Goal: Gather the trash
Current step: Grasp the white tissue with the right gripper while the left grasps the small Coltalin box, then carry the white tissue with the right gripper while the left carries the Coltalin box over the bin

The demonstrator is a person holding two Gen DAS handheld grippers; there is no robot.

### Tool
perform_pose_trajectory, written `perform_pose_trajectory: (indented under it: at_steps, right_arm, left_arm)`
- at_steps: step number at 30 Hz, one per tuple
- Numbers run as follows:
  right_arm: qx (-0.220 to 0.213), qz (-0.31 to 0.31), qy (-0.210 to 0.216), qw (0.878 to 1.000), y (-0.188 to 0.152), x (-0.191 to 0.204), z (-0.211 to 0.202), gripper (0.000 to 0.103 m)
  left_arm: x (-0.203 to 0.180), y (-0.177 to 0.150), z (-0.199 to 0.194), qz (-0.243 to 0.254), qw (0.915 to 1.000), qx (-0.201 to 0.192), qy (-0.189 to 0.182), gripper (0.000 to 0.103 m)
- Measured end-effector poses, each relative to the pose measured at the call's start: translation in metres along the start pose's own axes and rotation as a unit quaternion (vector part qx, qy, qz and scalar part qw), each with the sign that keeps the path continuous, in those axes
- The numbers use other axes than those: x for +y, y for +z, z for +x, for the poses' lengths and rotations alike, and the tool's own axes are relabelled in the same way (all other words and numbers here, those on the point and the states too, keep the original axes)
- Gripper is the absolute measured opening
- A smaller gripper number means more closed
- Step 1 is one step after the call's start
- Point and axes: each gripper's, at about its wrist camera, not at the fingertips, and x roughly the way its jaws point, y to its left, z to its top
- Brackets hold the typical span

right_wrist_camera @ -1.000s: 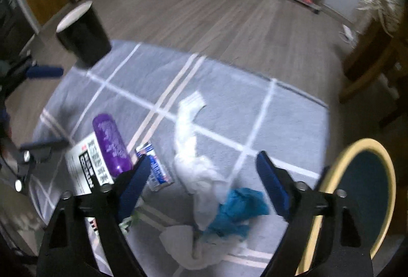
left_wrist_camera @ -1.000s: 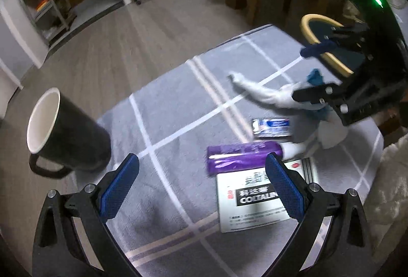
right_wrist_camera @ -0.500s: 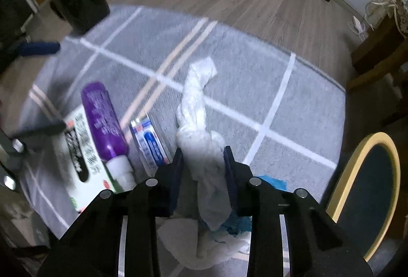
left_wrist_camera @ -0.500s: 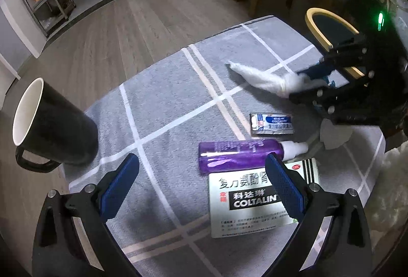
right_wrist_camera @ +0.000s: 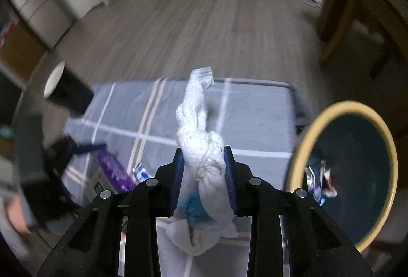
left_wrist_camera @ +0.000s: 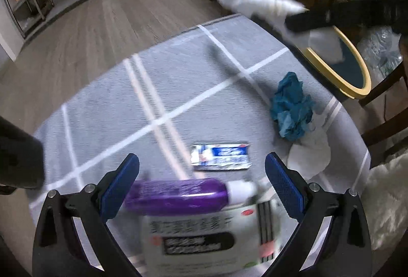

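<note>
Over a tabletop covered in grey cloth with pale crossing stripes, the right claw is clamped on a twisted white paper towel wad and carries it clear of the cloth. Its jaws have just been closing, and the wad sits pinched between the blue pads, its long axis running straight out ahead of the claw with a limp tail drooping behind. The relation that matters next: the round dark bin with a yellow rim stands just off the tabletop's edge, to the right of the held wad and lower, so the right hand is plainly the nearer one for the drop.

The left claw hangs with its jaws spread wide and empty above a purple bottle with a white cap lying crosswise between the pads, on top of a white printed medicine box. Close by lie a blue-and-white foil packet, a crumpled teal tissue and another white paper wad.

A second ago the towel lay stretched on the cloth under open right jaws; it is now lifted, while the left claw has dropped closer to the bottle.
</note>
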Motion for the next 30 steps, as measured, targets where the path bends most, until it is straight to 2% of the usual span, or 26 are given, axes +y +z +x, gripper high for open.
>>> perform_pose_trajectory:
  at_steps: [6,10,14,16,23,30]
  right_arm:
    - [-0.008,0.037,-0.009,0.999,0.004,-0.025,-0.002,0.032]
    - [-0.014,0.028,-0.012,0.999,0.004,-0.026,-0.007,0.032]
    - [-0.022,0.029,-0.015,0.999,0.004,-0.028,-0.014,0.032]
    - [-0.027,0.031,-0.016,0.999,0.004,-0.030,-0.018,0.032]
    - [-0.063,0.053,-0.024,0.996,0.001,-0.039,-0.055,0.032]
    - [-0.096,0.083,-0.054,0.990,-0.030,-0.060,-0.102,0.032]
  left_arm:
    - [-0.022,0.004,0.021,0.029,0.9991,0.021,0.024,0.096]
    - [-0.023,0.001,0.030,0.031,0.9982,0.029,0.042,0.089]
    - [-0.023,0.002,0.031,0.032,0.9985,0.022,0.039,0.075]
    - [-0.022,0.004,0.029,0.030,0.9987,0.019,0.037,0.058]
    - [-0.026,0.004,0.015,0.041,0.9983,0.003,0.041,0.058]
    - [-0.038,0.013,-0.030,0.061,0.9948,-0.056,0.060,0.058]
